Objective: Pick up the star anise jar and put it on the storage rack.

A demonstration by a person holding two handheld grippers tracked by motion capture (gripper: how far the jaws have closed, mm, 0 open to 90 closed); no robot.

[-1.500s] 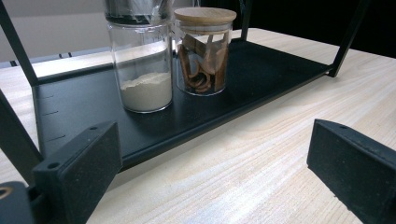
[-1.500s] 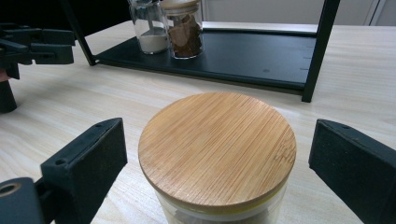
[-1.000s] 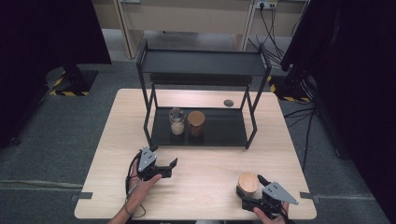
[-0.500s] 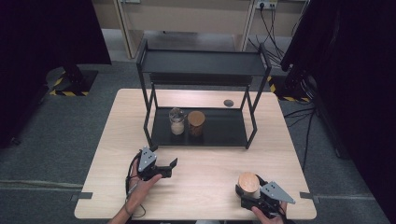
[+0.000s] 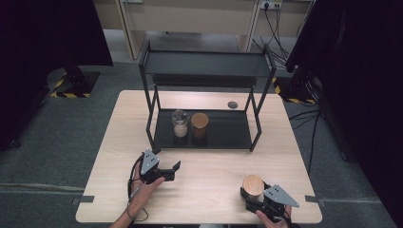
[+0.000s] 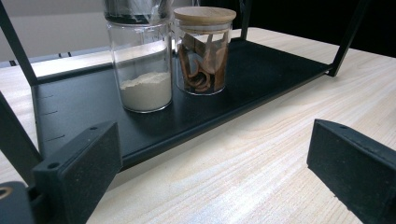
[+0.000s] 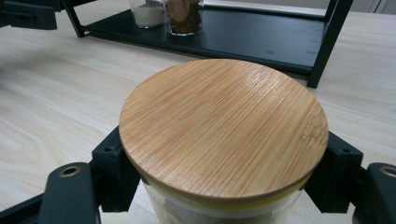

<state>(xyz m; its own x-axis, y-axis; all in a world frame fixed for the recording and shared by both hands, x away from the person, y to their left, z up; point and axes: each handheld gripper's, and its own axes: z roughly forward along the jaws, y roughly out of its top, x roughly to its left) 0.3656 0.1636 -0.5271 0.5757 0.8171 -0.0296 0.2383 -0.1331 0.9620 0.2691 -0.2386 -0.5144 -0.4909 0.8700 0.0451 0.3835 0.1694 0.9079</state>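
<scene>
A glass jar with a round bamboo lid (image 5: 253, 185) stands on the table near its front right edge. My right gripper (image 5: 252, 194) is shut on it, one jaw at each side just under the lid (image 7: 224, 126). My left gripper (image 5: 171, 170) is open at the front left, low over the table, with nothing between its jaws (image 6: 215, 158). It faces a black two-level rack (image 5: 209, 135). On the rack's lower shelf stand a jar of white powder (image 6: 142, 60) and, beside it, a lidded jar of brown bark pieces (image 6: 203, 49).
The rack's top shelf (image 5: 205, 64) is bare. A small dark disc (image 5: 232, 104) lies on the table behind the rack. Light wooden tabletop (image 5: 209, 166) stretches between the two grippers. Cables and dark stands are on the floor around the table.
</scene>
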